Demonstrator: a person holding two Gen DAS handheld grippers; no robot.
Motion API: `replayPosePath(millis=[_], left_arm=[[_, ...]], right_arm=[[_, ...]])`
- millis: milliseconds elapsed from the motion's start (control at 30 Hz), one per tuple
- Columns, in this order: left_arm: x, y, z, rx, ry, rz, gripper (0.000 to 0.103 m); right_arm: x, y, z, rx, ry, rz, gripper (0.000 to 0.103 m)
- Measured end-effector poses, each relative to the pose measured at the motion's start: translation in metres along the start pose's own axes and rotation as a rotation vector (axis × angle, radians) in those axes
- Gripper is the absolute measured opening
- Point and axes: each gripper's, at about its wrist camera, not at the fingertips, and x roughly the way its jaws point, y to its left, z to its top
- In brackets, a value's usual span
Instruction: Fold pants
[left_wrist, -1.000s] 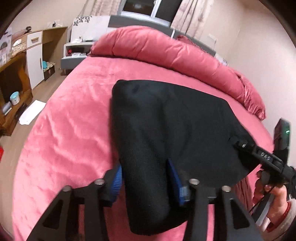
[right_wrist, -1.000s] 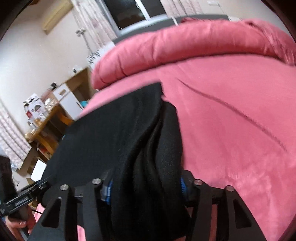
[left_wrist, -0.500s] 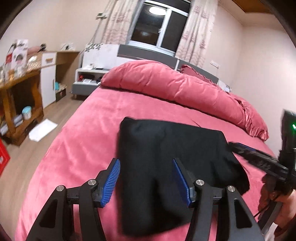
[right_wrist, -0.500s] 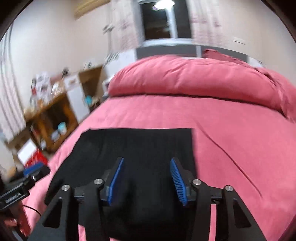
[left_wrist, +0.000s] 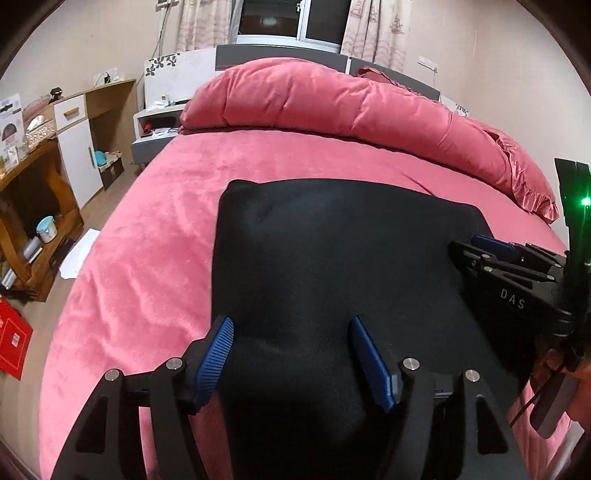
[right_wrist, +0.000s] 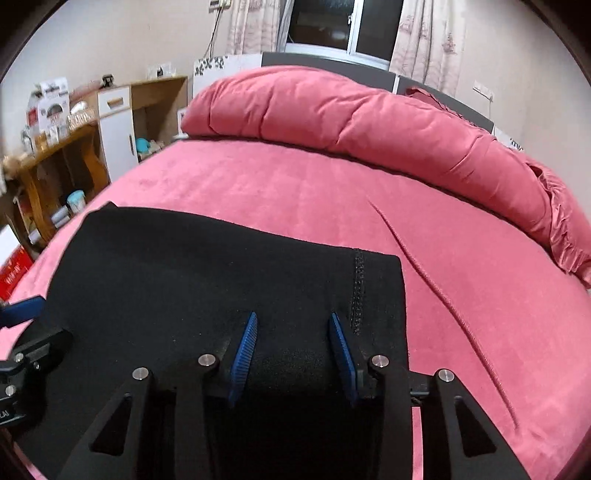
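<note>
1. We see the black pants (left_wrist: 332, 258) lying flat on the pink bed (left_wrist: 147, 240), folded into a broad rectangle. They cover the near middle of the mattress, with bare pink cover on their left, right and far sides.
2. Our left tool (left_wrist: 291, 354) sits over the near left part of the pants, its blue-padded fingers (left_wrist: 216, 354) spread apart with only dark cloth showing between them. We cannot tell whether the fingertips touch the cloth.
3. Our right tool (right_wrist: 291, 343) sits over the near right part of the pants, close to the stitched seam (right_wrist: 357, 291) that runs beside the right edge of the fold. Its fingers (right_wrist: 243, 347) are also apart, gripping nothing.
4. In the left wrist view the right tool (left_wrist: 517, 273) shows at the right edge, over the right side of the pants, with a green light glowing on its upright part. Part of the person's hand holding it shows just below, at the picture's edge.
5. In the right wrist view a small part of the left tool (right_wrist: 26, 332) shows at the left edge, beside the left side of the pants.
6. A rolled pink duvet (left_wrist: 332, 107) lies across the head of the bed, well apart from the pants, in front of a grey headboard (left_wrist: 280, 51).
7. Left of the bed stand wooden shelves (left_wrist: 33, 192) with small items and a white cabinet (left_wrist: 79, 147). A dark window (left_wrist: 295, 18) with curtains is on the far wall.
</note>
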Motion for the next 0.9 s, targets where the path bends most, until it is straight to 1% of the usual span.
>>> replayPosePath(millis=[67, 133, 200, 300, 367, 433, 500, 567, 633, 667, 733, 867, 900], left_arm=[[-0.014, 0.001, -0.007, -0.031, -0.002, 0.009, 0.068], [-0.031, 0.005, -0.017, -0.081, -0.007, 0.002, 0.068], [-0.044, 0.01, -0.027, -0.134, -0.008, -0.015, 0.068], [-0.065, 0.012, -0.045, -0.185, -0.012, -0.028, 0.068], [-0.077, 0.009, -0.059, -0.179, -0.011, -0.009, 0.069], [-0.089, 0.006, -0.074, -0.168, -0.025, 0.035, 0.072], [-0.098, 0.003, -0.089, -0.158, -0.013, 0.064, 0.072], [-0.102, 0.002, -0.099, -0.163, 0.011, 0.052, 0.072], [-0.105, 0.0, -0.105, -0.184, 0.04, 0.013, 0.072], [-0.107, -0.001, -0.107, -0.189, 0.042, 0.002, 0.072], [-0.115, -0.006, -0.109, -0.183, 0.031, 0.01, 0.072], [-0.133, -0.019, -0.111, -0.133, 0.019, 0.04, 0.072], [-0.136, -0.022, -0.111, -0.125, 0.022, 0.059, 0.072]], right_arm=[[-0.012, -0.005, -0.002, 0.043, 0.005, 0.036, 0.043], [-0.029, -0.002, -0.004, 0.067, 0.0, 0.045, 0.047], [-0.052, 0.001, -0.017, 0.09, -0.03, 0.052, 0.06], [-0.075, 0.01, -0.039, 0.128, -0.041, 0.047, 0.067], [-0.084, 0.016, -0.057, 0.155, -0.019, 0.047, 0.067], [-0.094, 0.022, -0.076, 0.164, 0.002, 0.055, 0.067], [-0.103, 0.033, -0.093, 0.137, 0.012, 0.041, 0.072], [-0.11, 0.04, -0.106, 0.117, 0.026, 0.037, 0.076], [-0.114, 0.047, -0.119, 0.118, 0.053, 0.062, 0.076], [-0.114, 0.047, -0.122, 0.122, 0.065, 0.065, 0.076], [-0.115, 0.049, -0.126, 0.135, 0.092, 0.068, 0.076], [-0.131, 0.043, -0.128, 0.183, 0.068, 0.076, 0.076], [-0.135, 0.041, -0.127, 0.191, 0.057, 0.079, 0.076]])
